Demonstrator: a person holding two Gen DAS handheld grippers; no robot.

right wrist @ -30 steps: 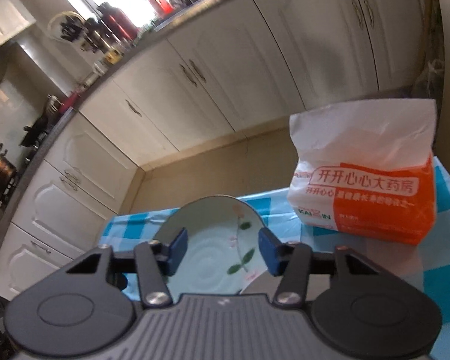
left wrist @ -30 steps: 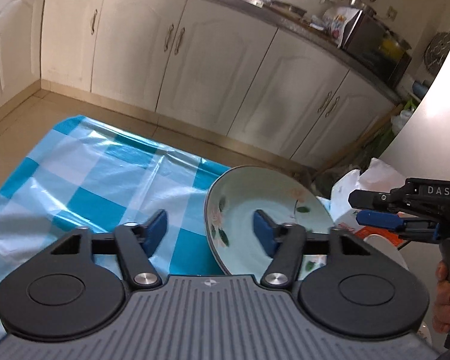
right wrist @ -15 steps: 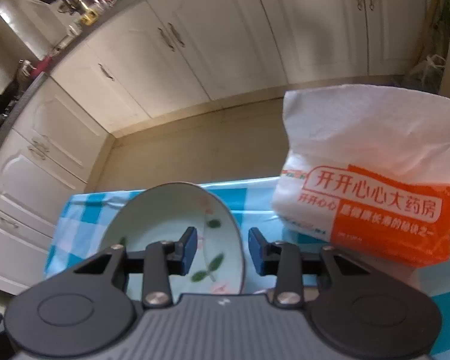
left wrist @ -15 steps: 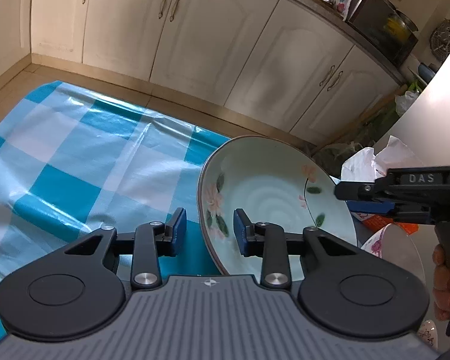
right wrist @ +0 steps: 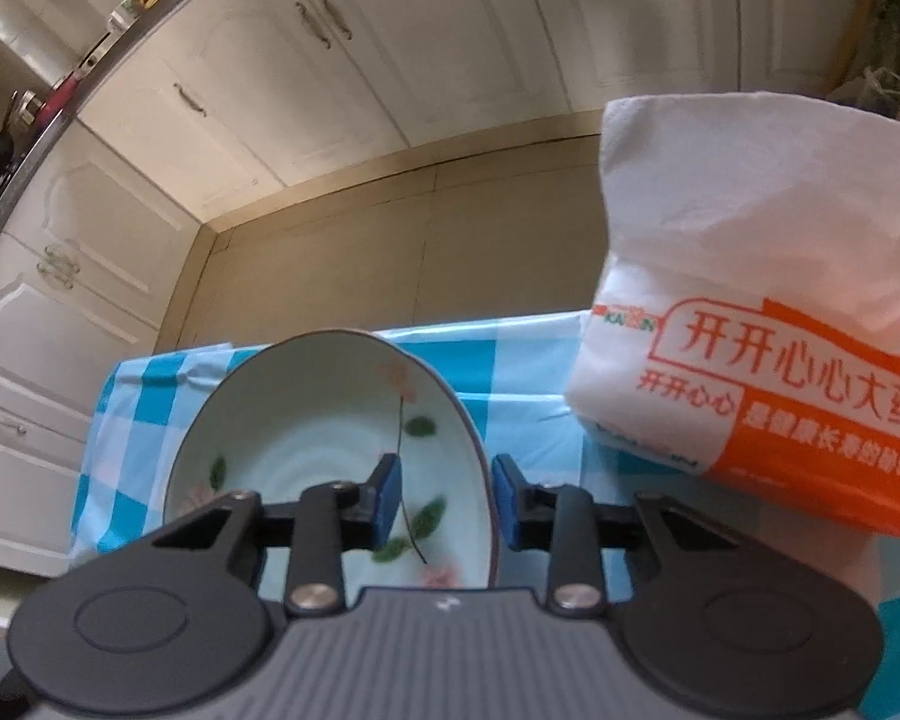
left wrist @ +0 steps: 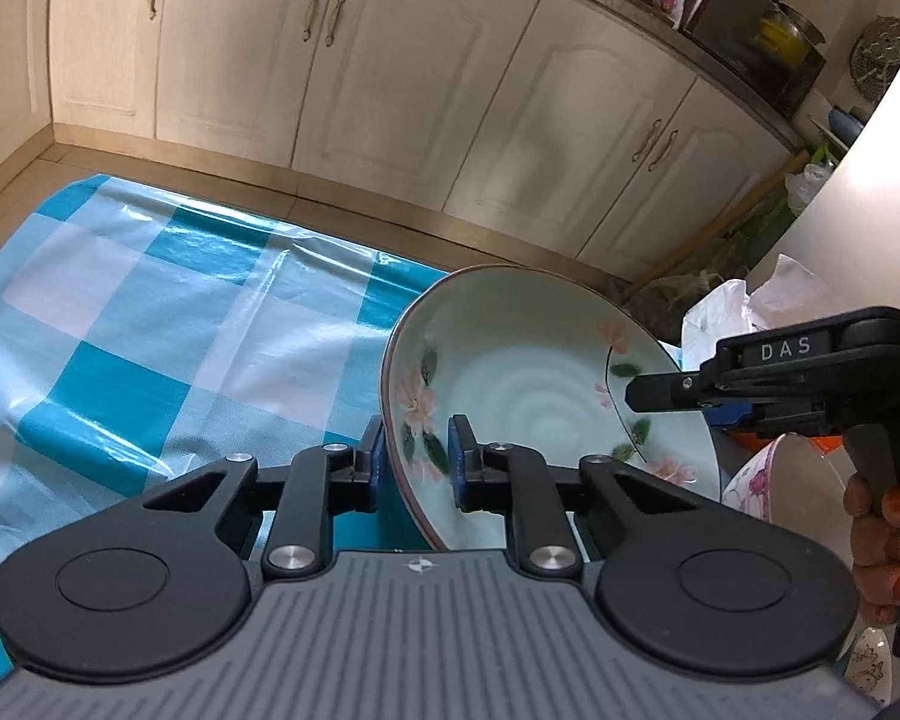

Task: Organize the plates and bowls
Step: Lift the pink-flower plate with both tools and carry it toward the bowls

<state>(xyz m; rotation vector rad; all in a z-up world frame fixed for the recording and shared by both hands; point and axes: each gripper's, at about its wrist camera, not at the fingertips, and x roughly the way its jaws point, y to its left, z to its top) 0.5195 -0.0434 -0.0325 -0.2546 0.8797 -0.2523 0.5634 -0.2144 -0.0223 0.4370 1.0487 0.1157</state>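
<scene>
left gripper [left wrist: 415, 463]: jaws just closing, straddling 7 o'clock rim of pale green floral ceramic bowl [left wrist: 540, 384] | right gripper [right wrist: 445, 498]: closing astride its 4 o'clock rim | bowl: tilted over blue-white checked tablecloth [left wrist: 150, 324]

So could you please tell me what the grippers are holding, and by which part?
Both straddle the green floral bowl at its rim, left gripper and right gripper on opposite sides, jaws just closing.
</scene>
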